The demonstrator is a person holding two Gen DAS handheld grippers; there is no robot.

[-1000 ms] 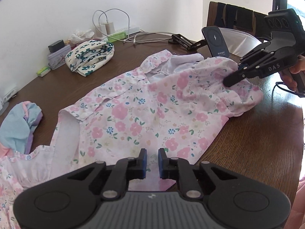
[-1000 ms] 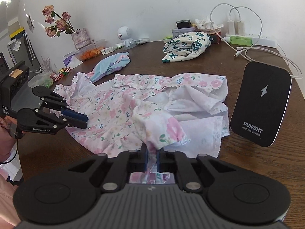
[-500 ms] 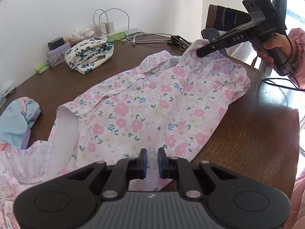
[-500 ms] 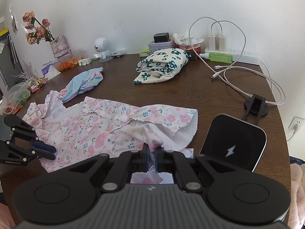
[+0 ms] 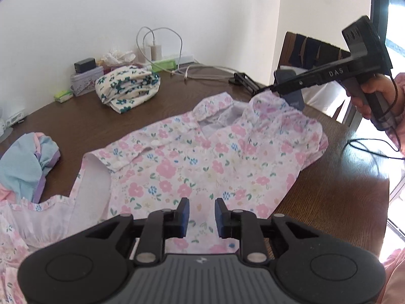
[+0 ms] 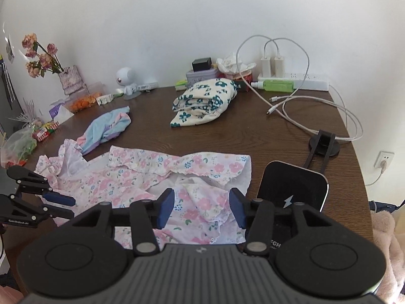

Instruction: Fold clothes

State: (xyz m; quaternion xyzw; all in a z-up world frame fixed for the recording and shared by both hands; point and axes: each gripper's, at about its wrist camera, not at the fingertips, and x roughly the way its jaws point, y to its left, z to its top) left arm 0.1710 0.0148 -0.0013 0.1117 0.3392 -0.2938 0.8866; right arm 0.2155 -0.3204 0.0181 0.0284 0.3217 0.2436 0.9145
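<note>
On the brown wooden table [image 6: 253, 131], a pink floral garment [image 5: 202, 162] lies spread out, and I use it as the landmark. My left tongs [image 5: 201, 215] hover over its near hem; their jaws have just been opening and stand slightly apart, released, with cloth below them but nothing pinched between the blue pads [image 5: 184, 212]. My right tongs [image 6: 201, 209] sit at the garment's far corner by the collar end. Their jaws have just been opening too and now stand wide, released, with a bunched fold of the floral cloth lying loose between the pads without being pressed. From the left wrist view, the right tongs' tip [image 5: 276, 88] sits at that raised corner, held by my right hand [image 5: 372, 96].

Just beside the garment, at the right tongs' end, a black wireless charger [image 6: 293, 192] leans on its stand. Beyond the garment, toward the white wall, rests a folded cream cloth with dark green flowers [image 6: 205, 101]. Near the garment's other end, on the wall side, lies a crumpled blue, pink and purple cloth [image 6: 106, 129]. Farther back along the wall are a white power strip [image 6: 303, 81] with looping white cables [image 6: 303, 109], and a vase of dried roses [image 6: 65, 76].
</note>
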